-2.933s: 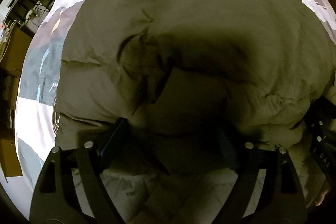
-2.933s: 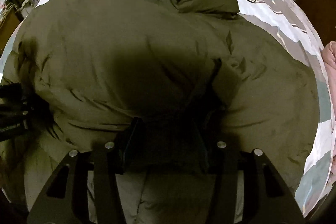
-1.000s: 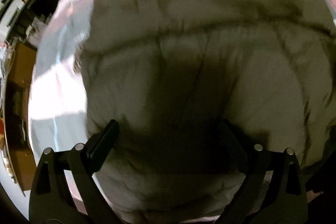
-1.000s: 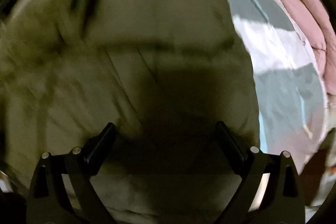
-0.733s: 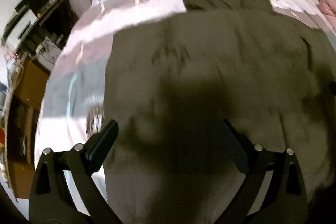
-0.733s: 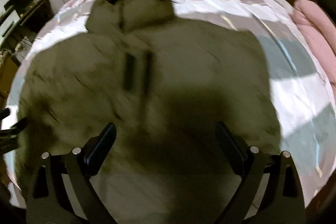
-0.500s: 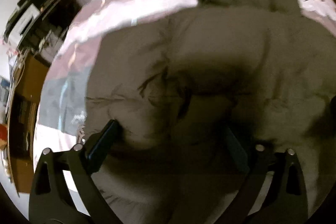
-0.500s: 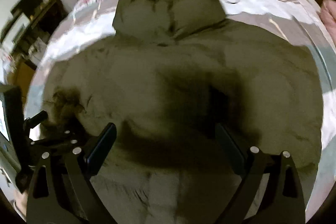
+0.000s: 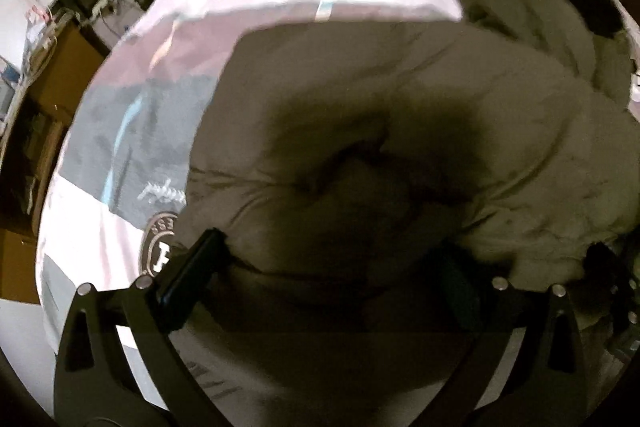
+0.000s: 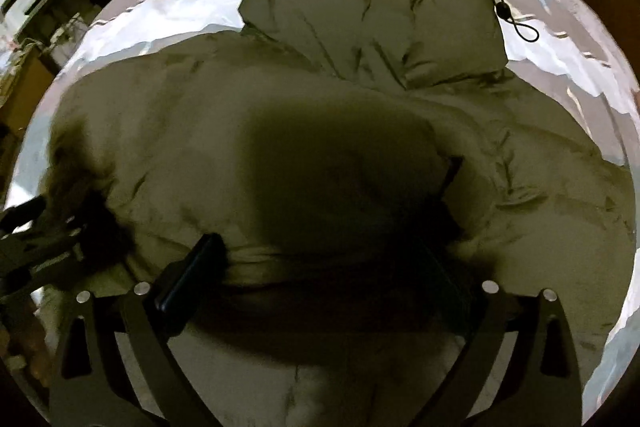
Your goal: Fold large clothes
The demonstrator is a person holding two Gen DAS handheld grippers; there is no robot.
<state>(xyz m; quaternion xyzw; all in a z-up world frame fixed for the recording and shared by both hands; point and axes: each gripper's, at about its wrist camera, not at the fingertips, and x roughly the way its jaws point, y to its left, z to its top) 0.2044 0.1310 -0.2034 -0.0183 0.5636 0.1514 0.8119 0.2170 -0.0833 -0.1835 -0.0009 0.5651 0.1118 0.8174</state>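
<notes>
An olive puffy hooded jacket (image 9: 400, 147) lies on the bed, its lower part folded up over the body into a thick rounded fold. The hood (image 10: 380, 7) lies flat at the far end. My left gripper (image 9: 324, 279) is open, with its fingers astride the near edge of the fold at the jacket's left side. My right gripper (image 10: 320, 275) is open too, straddling the same fold further right. Each gripper shows at the edge of the other's view: right gripper (image 9: 616, 291), left gripper (image 10: 48, 247). The pale lining (image 10: 280, 387) shows below the fold.
The bed cover (image 9: 280, 7) has grey, white and pink patches and a round logo (image 9: 160, 243) beside the jacket. Dark furniture and shelves (image 9: 60, 67) stand past the bed's left edge. A black hood drawcord (image 10: 520, 27) loops onto the cover.
The fingers that gripped the jacket 2.9 s ago have spread wide. After a blurred sweep over the jacket, both grippers are back low at its near fold.
</notes>
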